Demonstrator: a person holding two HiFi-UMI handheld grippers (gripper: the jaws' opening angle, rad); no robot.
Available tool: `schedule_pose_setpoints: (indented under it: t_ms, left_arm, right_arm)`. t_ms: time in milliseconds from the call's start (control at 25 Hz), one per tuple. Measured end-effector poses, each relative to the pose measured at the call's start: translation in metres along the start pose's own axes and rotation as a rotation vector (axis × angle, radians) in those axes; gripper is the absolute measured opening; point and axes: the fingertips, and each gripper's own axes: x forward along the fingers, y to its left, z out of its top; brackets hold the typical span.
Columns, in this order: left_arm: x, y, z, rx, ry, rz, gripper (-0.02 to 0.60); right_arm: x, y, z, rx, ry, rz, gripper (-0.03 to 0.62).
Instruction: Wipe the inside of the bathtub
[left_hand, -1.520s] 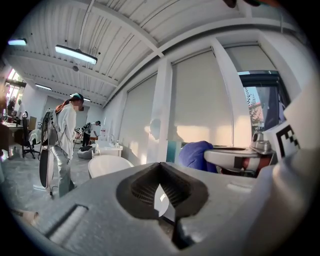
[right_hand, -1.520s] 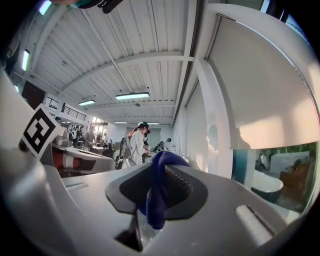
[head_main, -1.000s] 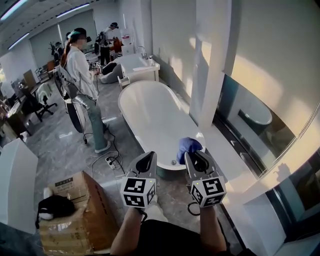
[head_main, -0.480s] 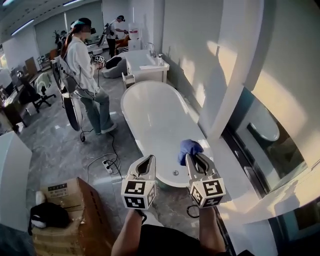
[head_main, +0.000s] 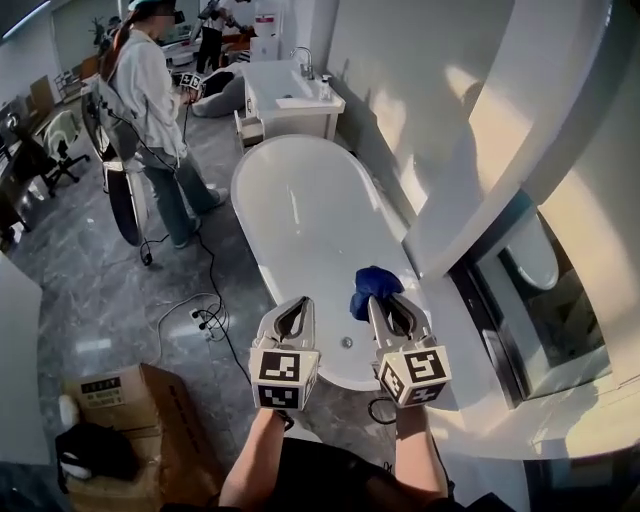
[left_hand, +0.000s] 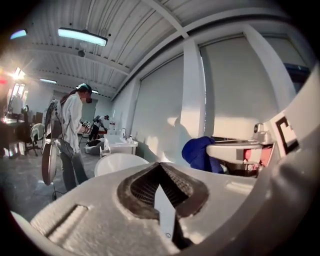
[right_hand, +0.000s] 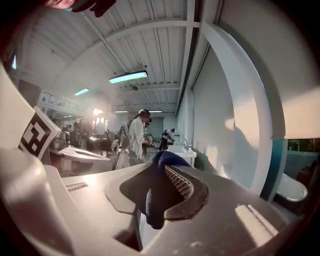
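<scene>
Cloth in hand, wiping not yet begun.
We find the right gripper (head_main: 386, 300) clamped on a crumpled blue cloth (head_main: 372, 285), held over the near end of the white oval bathtub (head_main: 300, 215). The left gripper (head_main: 297, 306) has its jaws together on nothing. We advise lowering the cloth onto the inner wall, pressing it flat, and sweeping in overlapping strokes from rim to tub bottom.

Left claw (head_main: 298, 306) closed, empty. Right claw (head_main: 385, 302) clamped on blue cloth (head_main: 370, 282). Both held forward, side by side.
</scene>
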Motion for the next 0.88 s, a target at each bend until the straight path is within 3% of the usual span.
schedule_pose_setpoints:
  t_ms: [200,480,680,880]
  left_arm:
    - [0.05,0.041,0.012,0.044,0.001,0.001,0.005]
    - [0.102,0.078,-0.012,-0.056,0.066,-0.051,0.005]
    - [0.125,0.075,-0.013,-0.068,0.08,-0.099,0.005]
    - [0.127,0.081,-0.004,-0.072,0.072,-0.091,0.005]
  right_arm:
    - [0.065,-0.009,0.0,0.0,0.051,-0.006,0.08]
    - [0.114,-0.008,-0.029,-0.005,0.15,-0.039,0.08]
    - [0.129,-0.015,-0.032,-0.008,0.183,-0.047,0.08]
    - [0.142,-0.02,-0.021,0.004,0.165,-0.065,0.08]
